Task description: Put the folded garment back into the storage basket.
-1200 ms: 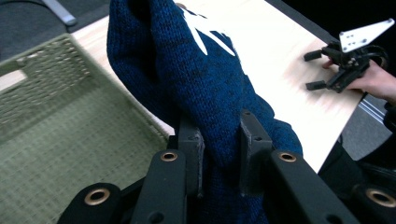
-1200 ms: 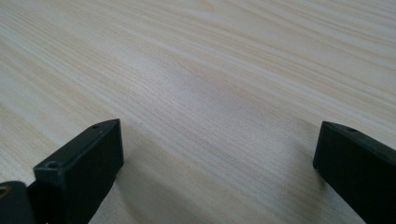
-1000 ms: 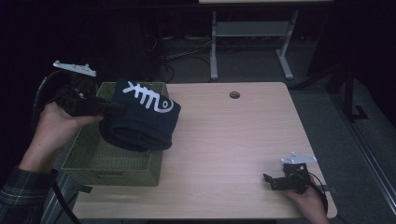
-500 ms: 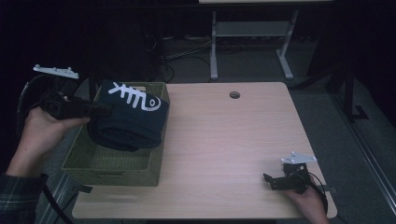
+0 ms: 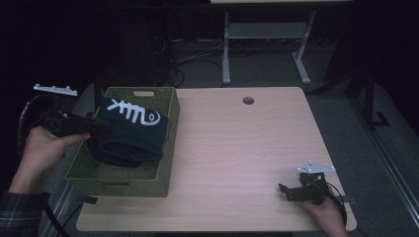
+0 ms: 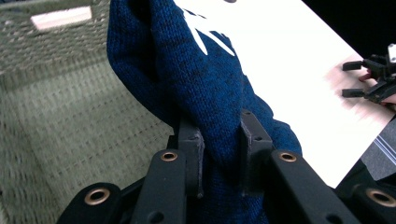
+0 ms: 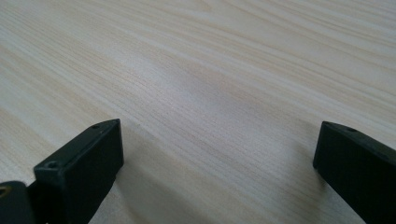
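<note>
pinching the blue sweater (image 5: pixel 129 138) inside the basket (image 5: pixel 118 180) rim, left tongs (image 6: pixel 219 154); right tongs (image 7: pixel 219 158) gape over bare table (image 5: pixel 237 148).

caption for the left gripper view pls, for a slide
Left gripper clamps a folded navy knit sweater above the green woven basket.

- The folded dark blue sweater (image 5: pixel 129 136) covers much of the inside of the green woven basket (image 5: pixel 118 180); the floor beneath it is hidden.
- In the left gripper view, the sweater's (image 6: pixel 205 93) lower end runs behind the jaws and off the bottom edge, and its white pattern is partly folded away.
- The basket wall (image 6: pixel 60 93) there is blurred.
- The right gripper (image 5: pixel 291 191) is small and dark from above; its far jaw is cut by the right gripper view's edge.
</note>
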